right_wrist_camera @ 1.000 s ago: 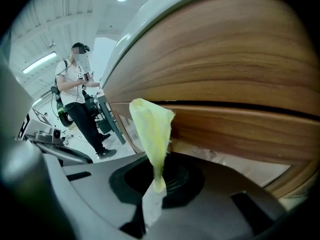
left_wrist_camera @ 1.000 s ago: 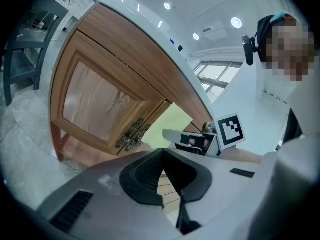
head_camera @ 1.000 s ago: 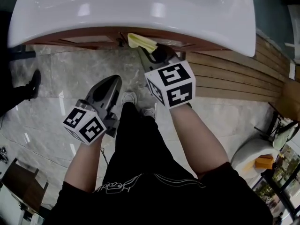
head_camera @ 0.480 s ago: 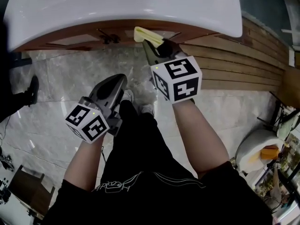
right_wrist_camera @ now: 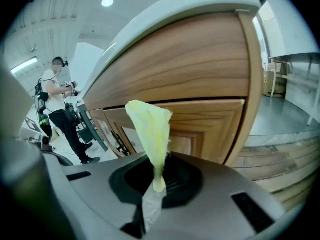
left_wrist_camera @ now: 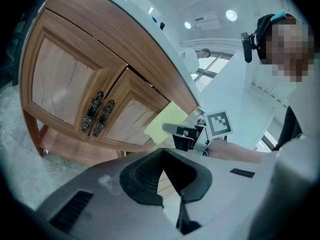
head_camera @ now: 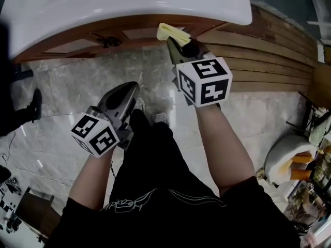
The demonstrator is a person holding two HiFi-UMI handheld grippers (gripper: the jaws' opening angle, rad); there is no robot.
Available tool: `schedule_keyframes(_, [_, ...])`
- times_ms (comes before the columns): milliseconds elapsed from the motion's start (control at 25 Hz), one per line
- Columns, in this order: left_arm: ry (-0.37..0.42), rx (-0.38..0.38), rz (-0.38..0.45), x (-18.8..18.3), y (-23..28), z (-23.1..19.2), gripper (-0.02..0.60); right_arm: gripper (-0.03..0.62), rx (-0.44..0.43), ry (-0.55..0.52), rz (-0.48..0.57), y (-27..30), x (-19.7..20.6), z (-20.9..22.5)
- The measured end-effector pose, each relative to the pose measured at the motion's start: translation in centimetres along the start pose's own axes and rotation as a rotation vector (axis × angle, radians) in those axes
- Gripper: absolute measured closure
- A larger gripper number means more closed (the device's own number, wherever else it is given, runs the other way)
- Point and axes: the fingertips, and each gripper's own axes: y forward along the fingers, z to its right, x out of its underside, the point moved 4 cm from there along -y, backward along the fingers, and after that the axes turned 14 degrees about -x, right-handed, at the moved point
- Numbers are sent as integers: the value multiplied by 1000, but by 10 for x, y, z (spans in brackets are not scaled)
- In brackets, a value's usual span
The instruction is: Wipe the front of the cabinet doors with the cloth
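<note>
A yellow cloth [right_wrist_camera: 151, 130] is clamped between the jaws of the right gripper [right_wrist_camera: 156, 183], its free part standing up out of them in a crumpled fold. It is held up at the front of the wooden cabinet doors [left_wrist_camera: 75, 91], close under the rim of the white countertop [head_camera: 129, 4]. In the left gripper view the cloth [left_wrist_camera: 165, 124] is seen in front of the upper outer corner of the right-hand door, well apart from the pair of dark ornate handles [left_wrist_camera: 98, 113] where the two doors meet. Whether the cloth touches the wood cannot be told.

The left gripper [left_wrist_camera: 165, 181] is held lower and back from the cabinet, above the marble floor [head_camera: 72, 87]. Its jaws are brought together, and nothing is seen between them. In the head view it [head_camera: 121, 94] is beside the person's black shorts [head_camera: 150, 159]. A slatted wooden panel [head_camera: 269, 61] is seen to the right of the cabinet.
</note>
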Motion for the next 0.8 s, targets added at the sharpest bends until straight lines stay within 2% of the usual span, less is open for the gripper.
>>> schedule_keyframes(360, [28, 35, -26, 5, 14, 18, 575, 554, 81, 19, 9, -35, 8, 40])
schedule_keyframes(800, [37, 50, -48, 16, 21, 29, 575, 554, 156, 102, 31, -66, 27, 73])
